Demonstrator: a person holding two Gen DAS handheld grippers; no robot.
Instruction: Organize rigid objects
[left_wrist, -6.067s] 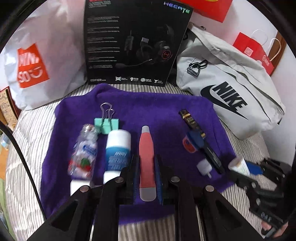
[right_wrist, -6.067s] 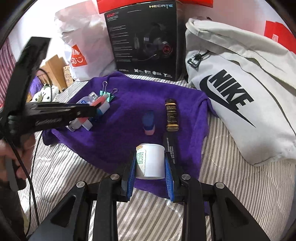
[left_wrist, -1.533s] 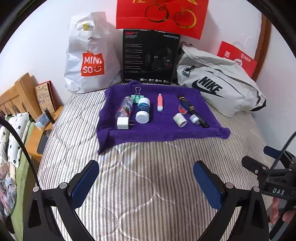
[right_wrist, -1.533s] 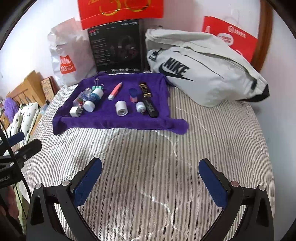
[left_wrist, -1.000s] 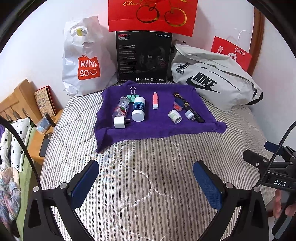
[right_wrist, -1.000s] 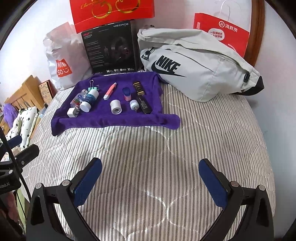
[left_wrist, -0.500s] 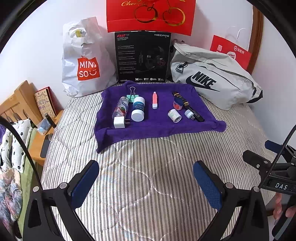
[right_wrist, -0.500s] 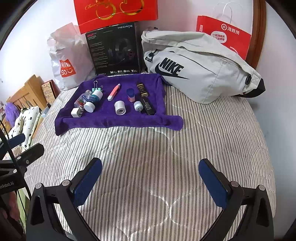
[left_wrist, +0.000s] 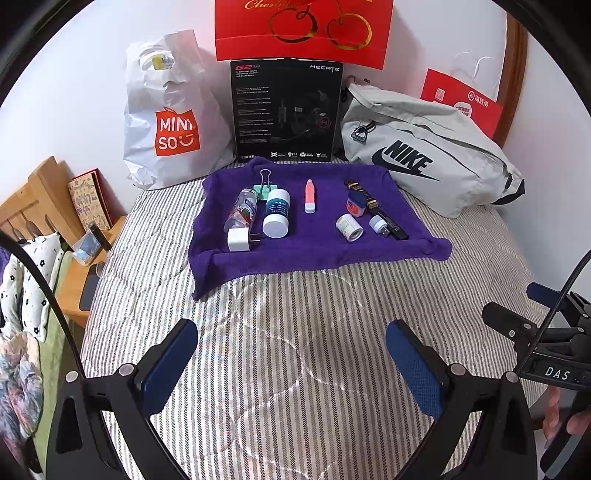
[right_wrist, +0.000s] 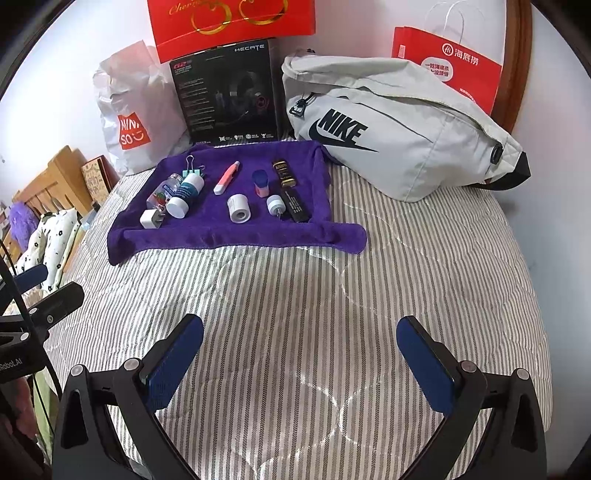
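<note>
Hand-held grippers: left hand-held gripper (left_wrist: 291, 354) and right hand-held gripper (right_wrist: 299, 354) gaped wide, empty.
Hidden: binder clip (left_wrist: 264, 186) partly behind bottle (left_wrist: 277, 217).
Left view only: fingers (left_wrist: 554, 406) cut off.

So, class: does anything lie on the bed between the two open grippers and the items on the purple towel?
Nothing visible does. Only bare striped quilt lies between the left gripper, the right gripper and the purple towel. The towel's raised front fold is the sole edge to cross.
</note>
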